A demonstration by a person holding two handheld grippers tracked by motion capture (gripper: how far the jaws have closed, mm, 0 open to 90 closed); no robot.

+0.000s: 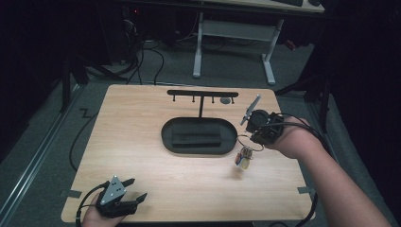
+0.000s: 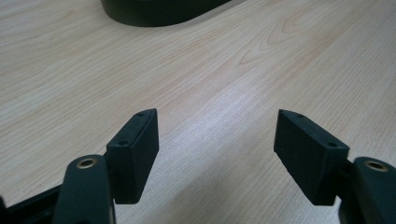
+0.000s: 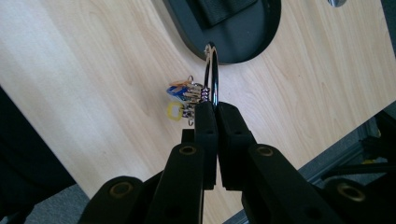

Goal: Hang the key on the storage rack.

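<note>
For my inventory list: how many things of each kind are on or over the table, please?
Black stand with hook bar and oval base: 1
Key bunch on a metal ring: 1
Tools: 2, left tool and right tool
Total: 4

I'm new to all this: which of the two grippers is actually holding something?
The right gripper, beside the black tray: its jaws are shut on a key ring with keys dangling. The left gripper stands open over bare table.
</note>
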